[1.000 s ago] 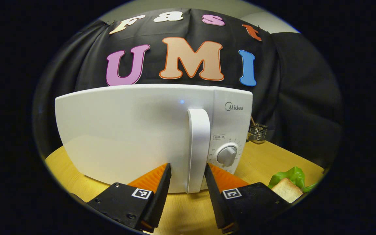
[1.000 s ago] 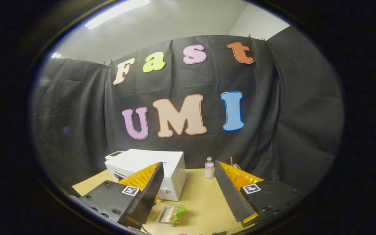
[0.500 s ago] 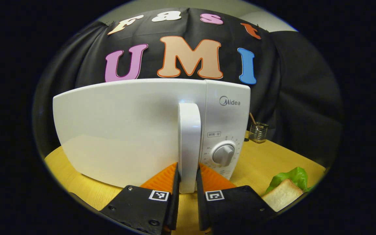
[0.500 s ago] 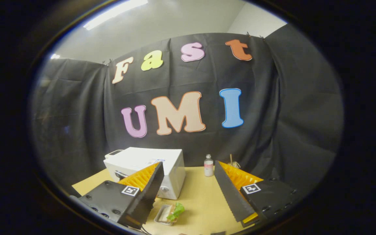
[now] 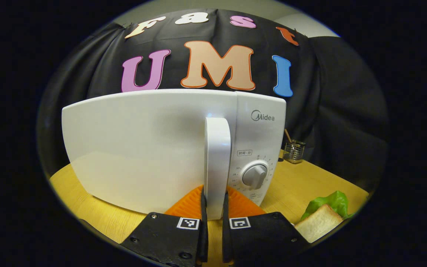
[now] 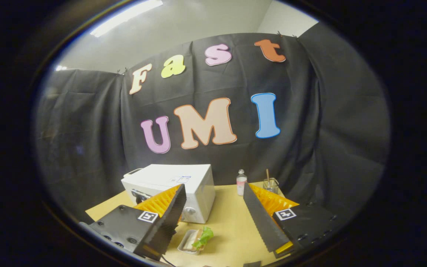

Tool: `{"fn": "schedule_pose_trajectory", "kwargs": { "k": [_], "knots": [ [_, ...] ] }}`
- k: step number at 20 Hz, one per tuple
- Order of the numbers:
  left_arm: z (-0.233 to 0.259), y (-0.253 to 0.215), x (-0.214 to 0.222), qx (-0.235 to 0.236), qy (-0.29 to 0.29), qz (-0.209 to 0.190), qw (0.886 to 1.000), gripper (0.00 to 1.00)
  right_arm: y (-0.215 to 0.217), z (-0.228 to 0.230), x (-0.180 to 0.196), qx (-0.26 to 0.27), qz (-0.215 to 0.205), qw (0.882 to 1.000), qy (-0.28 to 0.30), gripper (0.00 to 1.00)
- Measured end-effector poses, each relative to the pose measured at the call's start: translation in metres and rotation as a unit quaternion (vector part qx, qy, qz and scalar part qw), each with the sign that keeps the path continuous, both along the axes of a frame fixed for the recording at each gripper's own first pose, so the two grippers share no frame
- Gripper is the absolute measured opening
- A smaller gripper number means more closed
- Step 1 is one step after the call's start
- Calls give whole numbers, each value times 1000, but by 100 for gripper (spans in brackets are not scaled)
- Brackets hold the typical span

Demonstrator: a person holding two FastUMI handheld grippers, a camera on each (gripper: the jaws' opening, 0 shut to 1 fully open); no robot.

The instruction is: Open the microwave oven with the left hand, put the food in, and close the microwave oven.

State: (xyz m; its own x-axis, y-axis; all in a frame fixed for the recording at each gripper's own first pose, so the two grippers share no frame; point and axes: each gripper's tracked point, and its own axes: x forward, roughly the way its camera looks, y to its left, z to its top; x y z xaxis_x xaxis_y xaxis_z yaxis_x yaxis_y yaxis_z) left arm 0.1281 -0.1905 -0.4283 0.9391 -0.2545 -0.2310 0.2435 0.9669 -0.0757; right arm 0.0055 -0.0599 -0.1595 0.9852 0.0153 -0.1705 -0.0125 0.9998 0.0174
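Microwave oven [image 5: 154, 148] on the counter [image 5: 310, 181], door shut, interior hidden behind plain white door front. Left gripper [image 5: 212, 207] clamped on the vertical door handle [image 5: 217, 163], jaws narrow, one on each side near the handle's lower end. Lowest tip of handle masked by the gripper body. Dial [image 5: 255, 175] just right of handle; markings around it too small to make out. Food [image 5: 324, 217] at lower right in left gripper view, cut off by edge: bread slice with green lettuce behind it.

In right gripper view, right gripper [image 6: 213, 217] held high above the counter, jaws wide, nothing between them. Small tray [image 6: 187, 245] in front of the microwave oven, holding bread and lettuce; partly hidden by gripper finger. Small bottle [image 6: 241, 183] near back wall; beside it a glass holder [image 6: 271, 184] with a stick standing in it.
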Motion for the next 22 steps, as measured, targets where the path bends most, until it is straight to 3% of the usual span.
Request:
{"fn": "schedule_pose_trajectory", "kwargs": {
  "k": [3,4,6,7,8,9,10,11,12,15,21,22],
  "knots": [
    [-2,0,0,-1,-5,-1,1000,10,4,-6,-3,-5,4,1000,3,98],
    [-2,-1,0,0,-6,2,1000,10,6,-9,-3,-9,3,1000,5,92],
    [1,1,0,-4,-9,9,1000,10,12,-12,-5,-13,7,1000,7,92],
    [0,0,0,-3,-9,10,1000,10,17,-13,-7,-14,11,1000,7,98],
    [0,1,-1,-5,-9,11,1000,10,20,-14,-9,-14,15,1000,6,98],
    [0,1,-1,-12,-10,11,1000,10,21,-14,-11,-14,16,1000,4,92],
    [0,1,-3,-17,-8,10,1000,10,22,-13,-13,-16,16,1000,1,92],
    [-7,2,-14,-20,11,12,1000,10,23,-13,-17,-19,14,1000,-3,92],
    [-1,6,-26,-17,-1,9,1000,10,24,-12,-19,-22,14,1000,-7,98],
    [7,20,-68,-25,-23,-15,999,9,35,-15,-24,-20,28,999,-16,98],
    [11,57,-130,-19,-15,-41,999,12,58,-35,-31,-6,55,998,-11,98],
    [12,64,-138,-18,-15,-42,999,13,58,-40,-30,-7,54,998,-9,92]
  ]
}}
